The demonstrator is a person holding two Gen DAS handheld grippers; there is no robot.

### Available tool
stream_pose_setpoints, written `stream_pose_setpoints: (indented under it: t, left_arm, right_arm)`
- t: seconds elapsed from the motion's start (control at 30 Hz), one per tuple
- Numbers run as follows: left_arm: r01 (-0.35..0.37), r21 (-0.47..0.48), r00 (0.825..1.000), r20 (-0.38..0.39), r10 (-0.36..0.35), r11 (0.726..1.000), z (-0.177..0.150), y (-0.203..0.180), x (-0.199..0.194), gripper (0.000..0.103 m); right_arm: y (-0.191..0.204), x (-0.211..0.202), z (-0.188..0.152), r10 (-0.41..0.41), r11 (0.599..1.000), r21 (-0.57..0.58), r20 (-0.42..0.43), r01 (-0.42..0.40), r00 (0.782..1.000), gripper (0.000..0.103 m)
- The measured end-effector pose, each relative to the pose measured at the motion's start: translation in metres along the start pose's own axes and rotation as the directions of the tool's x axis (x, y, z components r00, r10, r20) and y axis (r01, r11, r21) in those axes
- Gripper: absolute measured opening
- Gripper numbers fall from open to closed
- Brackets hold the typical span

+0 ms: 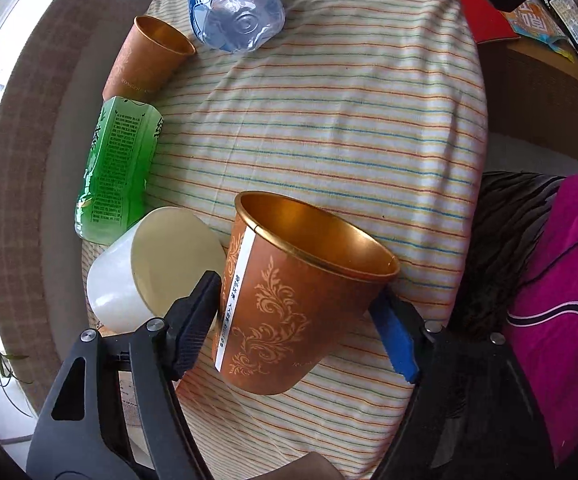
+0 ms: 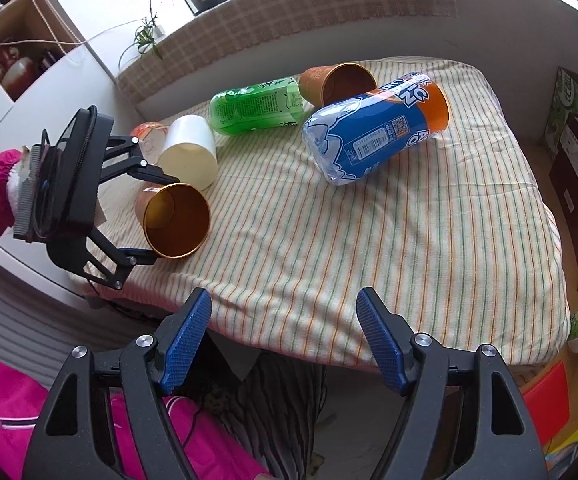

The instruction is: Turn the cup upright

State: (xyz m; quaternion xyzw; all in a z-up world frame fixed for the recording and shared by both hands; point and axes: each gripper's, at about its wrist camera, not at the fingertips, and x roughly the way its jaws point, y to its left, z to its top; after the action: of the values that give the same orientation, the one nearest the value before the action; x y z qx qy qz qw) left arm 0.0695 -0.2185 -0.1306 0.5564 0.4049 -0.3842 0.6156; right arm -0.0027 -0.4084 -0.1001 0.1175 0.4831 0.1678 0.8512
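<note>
The left gripper [image 2: 157,222] is clamped on the brown cup [image 1: 289,300], one finger on each side of its wall; the cup is tilted, mouth facing out over the striped cloth [image 1: 329,120], near the cloth's near left corner in the right wrist view. Just behind the brown cup lies a white cup [image 2: 191,152] on its side (whether they touch I cannot tell). Farther back from the brown cup lies a green bottle [image 2: 257,106], then a second brown cup [image 2: 337,82] on its side, and to its right a clear bottle with a blue label [image 2: 373,132], also lying down. These crowd the back and left of the brown cup; the cloth to its right and front is bare stripes up to the edge. The right gripper [image 2: 285,336] hangs off the near edge of the cloth, well right of the brown cup, fingers spread apart with nothing between them.
</note>
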Motion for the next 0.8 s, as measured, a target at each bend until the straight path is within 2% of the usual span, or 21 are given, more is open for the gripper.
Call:
stream_pose_setpoints:
  t: [0.13,0.27,0.43,0.53,0.6,0.7,0.8]
  left_arm:
    - [0.024,-0.023,0.999,0.044,-0.023,0.999,-0.003,0.002,-0.004,0.072]
    - [0.036,-0.097,0.993,0.117,-0.024,0.995,-0.008,0.005,-0.016,0.069]
    - [0.098,-0.262,0.966,0.257,-0.029,0.96,-0.022,0.014,-0.035,0.069]
    - [0.163,-0.391,0.941,0.338,-0.024,0.906,-0.039,0.021,-0.038,0.069]
    - [0.183,-0.472,0.923,0.384,0.015,0.862,-0.053,0.022,-0.041,0.069]
    - [0.231,-0.587,0.893,0.445,0.071,0.776,-0.077,0.023,-0.047,0.069]
    - [0.284,-0.708,0.856,0.491,0.162,0.646,-0.11,0.025,-0.054,0.069]
  right_arm:
    - [0.0,0.004,0.003,-0.008,1.0,0.012,-0.004,0.008,1.0,0.075]
    - [0.004,0.004,0.004,-0.013,1.0,0.006,-0.003,0.013,1.0,0.075]
    - [0.012,0.007,0.005,-0.016,1.0,-0.01,-0.004,0.016,1.0,0.075]
    - [0.018,0.011,0.005,-0.017,1.0,-0.018,-0.011,0.016,1.0,0.075]
    - [0.024,0.013,0.005,-0.025,0.999,-0.033,-0.012,0.024,1.0,0.075]
    - [0.035,0.015,0.006,-0.033,0.998,-0.049,-0.002,0.033,0.999,0.075]
    - [0.046,0.017,0.007,-0.041,0.998,-0.057,0.019,0.042,0.999,0.075]
